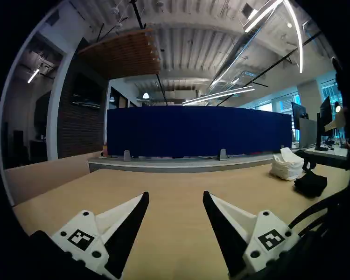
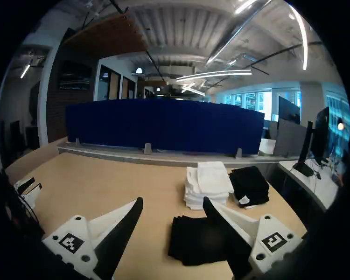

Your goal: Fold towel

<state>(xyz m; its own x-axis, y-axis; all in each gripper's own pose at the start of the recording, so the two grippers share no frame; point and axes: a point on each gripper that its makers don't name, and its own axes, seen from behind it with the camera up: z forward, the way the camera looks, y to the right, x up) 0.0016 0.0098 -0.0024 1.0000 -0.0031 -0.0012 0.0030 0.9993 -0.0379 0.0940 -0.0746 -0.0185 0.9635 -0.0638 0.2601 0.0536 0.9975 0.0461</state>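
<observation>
My left gripper has its fingers spread wide with nothing between them, just bare tan table. In the left gripper view the towels are all off to my right and well apart from the tips: a white towel stack near the far right of the tabletop, and a lump of black cloth just in front of it. From that angle I can't tell if the black lump is the loose towel or the folded pile.

My right gripper is spread wide too, gripping nothing. In the right gripper view the black towel lies flat on the table, low in the gap between my fingers and pushed toward the right-hand one. That finger's inner edge covers the towel's right side. It looks like the finger is over the cloth, but I honestly can't tell if it's touching. The left-hand finger is clear of it, with bare wood between them.

Past the tips, the white towel stack sits beside a black towel stack, side by side and about touching, the black one on the right. Both are beyond the loose towel and near the blue divider along the back edge of the table. Monitors stand on the next desk over to the right.
</observation>
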